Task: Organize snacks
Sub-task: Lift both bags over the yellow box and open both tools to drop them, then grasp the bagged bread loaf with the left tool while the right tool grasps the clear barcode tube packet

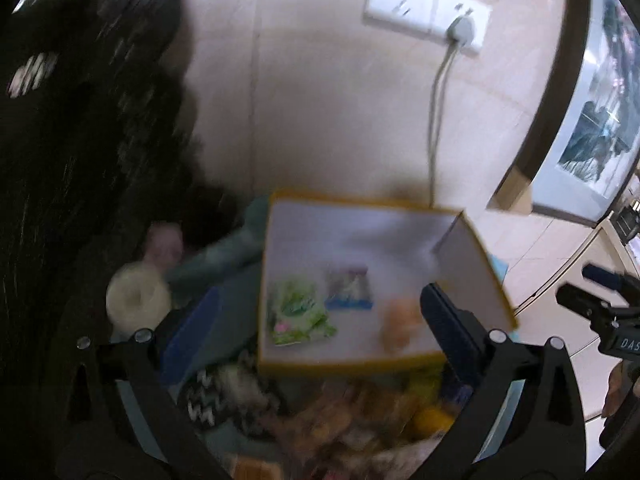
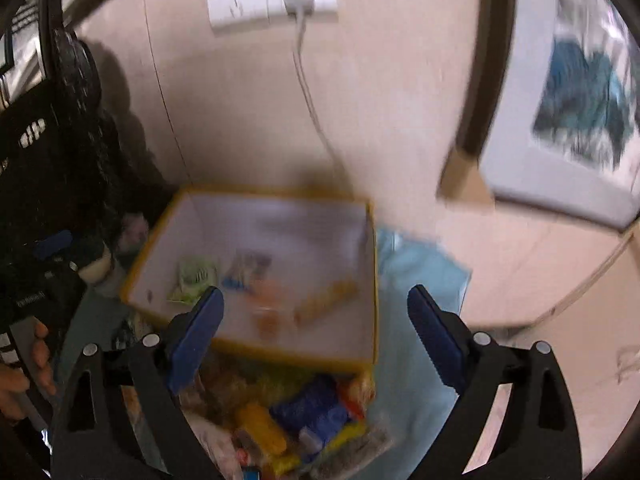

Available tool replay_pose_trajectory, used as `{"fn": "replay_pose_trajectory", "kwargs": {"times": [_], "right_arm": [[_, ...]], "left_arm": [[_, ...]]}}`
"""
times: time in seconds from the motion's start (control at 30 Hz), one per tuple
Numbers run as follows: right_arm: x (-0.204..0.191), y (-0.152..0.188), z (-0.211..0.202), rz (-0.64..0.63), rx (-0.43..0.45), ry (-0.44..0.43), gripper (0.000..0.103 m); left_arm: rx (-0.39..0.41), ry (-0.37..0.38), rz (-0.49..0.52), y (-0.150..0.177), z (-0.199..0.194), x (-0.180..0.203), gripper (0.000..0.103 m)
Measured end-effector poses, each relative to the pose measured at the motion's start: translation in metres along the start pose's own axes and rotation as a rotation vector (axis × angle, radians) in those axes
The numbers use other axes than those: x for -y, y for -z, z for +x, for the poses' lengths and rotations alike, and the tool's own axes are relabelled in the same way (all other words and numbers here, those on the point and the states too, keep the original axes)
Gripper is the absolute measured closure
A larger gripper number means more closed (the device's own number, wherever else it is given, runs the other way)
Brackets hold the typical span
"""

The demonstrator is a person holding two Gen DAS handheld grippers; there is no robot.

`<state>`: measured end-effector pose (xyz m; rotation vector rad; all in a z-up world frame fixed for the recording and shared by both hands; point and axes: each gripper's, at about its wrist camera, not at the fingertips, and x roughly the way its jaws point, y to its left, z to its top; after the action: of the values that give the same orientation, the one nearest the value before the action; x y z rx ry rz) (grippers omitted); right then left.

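Left tool: black frame, blue finger pads, silver screws. Right tool: same build. Bare-skinned hand at edge.

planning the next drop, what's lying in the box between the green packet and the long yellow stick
In the right wrist view, the box holds a blue-edged packet and a blurred orange snack between the green packet and the yellow stick.
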<state>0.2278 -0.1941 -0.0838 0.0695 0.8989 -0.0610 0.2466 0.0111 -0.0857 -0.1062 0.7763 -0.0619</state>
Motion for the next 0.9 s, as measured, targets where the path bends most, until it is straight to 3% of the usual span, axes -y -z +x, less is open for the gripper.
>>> {"fn": "replay_pose_trajectory", "kwargs": {"times": [0.13,0.23,0.37,0.5,0.63,0.7,0.8,0.83,0.87,0.9], "right_arm": [[0.02,0.076,0.016,0.092,-0.129,0.044,0.01],[0.027,0.126,0.03,0.151,-0.219,0.06,0.01],[0.033,0.18,0.051,0.22,-0.317,0.107,0.01],[0.033,0.188,0.065,0.261,-0.33,0.104,0.01],[0.02,0.183,0.083,0.206,-0.345,0.129,0.01],[0.014,0.187,0.097,0.173,-0.383,0.149,0.011],[0.005,0.191,0.103,0.127,-0.411,0.104,0.05],[-0.001,0.191,0.101,0.084,-0.401,0.076,0.061],[-0.003,0.191,0.1,0.063,-0.397,0.067,0.064],[-0.004,0.191,0.098,0.052,-0.393,0.058,0.066]], "left_arm": [[-0.06,-0.068,-0.037,0.069,0.002,-0.017,0.002],[-0.12,-0.145,0.018,0.128,0.009,-0.028,0.002],[-0.19,-0.206,0.024,0.174,0.018,-0.048,0.002],[-0.229,-0.226,0.027,0.189,0.029,-0.06,0.002],[-0.213,-0.19,0.034,0.193,0.031,-0.061,0.002],[-0.252,-0.189,0.052,0.197,0.043,-0.06,0.002],[-0.293,-0.186,0.068,0.202,0.052,-0.059,0.005],[-0.282,-0.175,0.071,0.204,0.05,-0.06,0.015],[-0.254,-0.161,0.08,0.204,0.044,-0.06,0.028],[-0.247,-0.145,0.091,0.204,0.042,-0.059,0.033]]}}
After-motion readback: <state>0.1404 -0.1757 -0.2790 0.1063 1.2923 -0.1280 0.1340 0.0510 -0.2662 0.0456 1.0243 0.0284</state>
